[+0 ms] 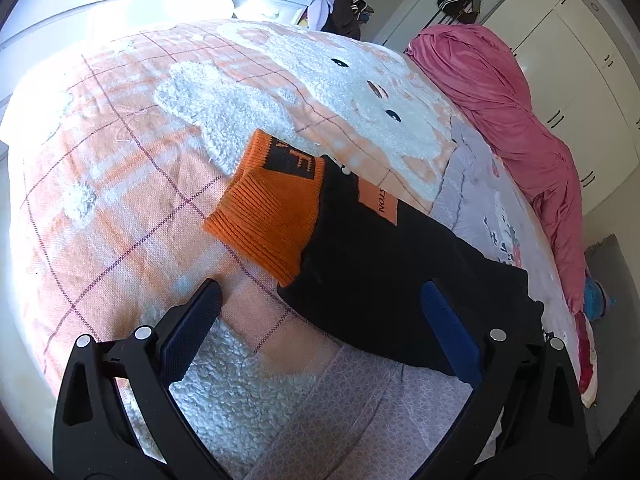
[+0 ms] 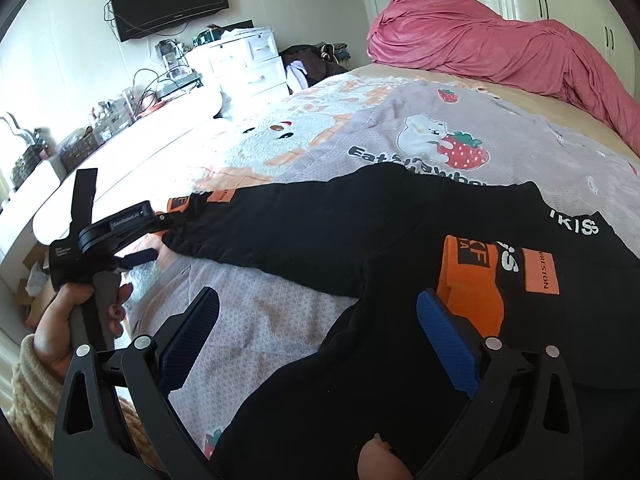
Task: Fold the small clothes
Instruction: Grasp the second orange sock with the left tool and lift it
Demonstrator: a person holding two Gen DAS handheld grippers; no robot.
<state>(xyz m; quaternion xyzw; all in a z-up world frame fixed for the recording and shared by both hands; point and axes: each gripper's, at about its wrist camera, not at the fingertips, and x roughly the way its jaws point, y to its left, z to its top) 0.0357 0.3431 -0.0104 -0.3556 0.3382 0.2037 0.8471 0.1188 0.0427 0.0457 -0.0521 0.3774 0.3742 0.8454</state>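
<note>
**Trousers half folded, both grippers free**

Already the black trousers (image 2: 320, 232) lie spread on the bed (image 2: 500, 148), and the fold looks only begun. In the right wrist view one leg runs out flat to the left, its orange cuff (image 1: 268, 216) lying at the far end, just beside the left gripper (image 2: 140, 258). The other leg seems to be brought back over the body of the garment, since a second orange cuff (image 2: 472, 280) lies on top of the black cloth near the waistband lettering. By my reading, one leg is folded and the long one is left to do, after which the whole would need doubling over.

The left gripper (image 1: 320, 340) hovers over the near edge of the outstretched leg. Its blue pads (image 1: 448, 328) stand wide apart with nothing between them; the right-hand pad is over the black cloth, though whether it touches I cannot tell. The left one is over the blanket (image 1: 140, 140).

The right gripper (image 2: 320, 344) is likewise spread wide and holds nothing. Its right pad (image 2: 448, 344) sits close by the folded-over cuff, with black cloth below the gap between the fingers.

A pink quilt (image 2: 500, 48) is heaped at the far side of the bed, well apart from the work.
</note>
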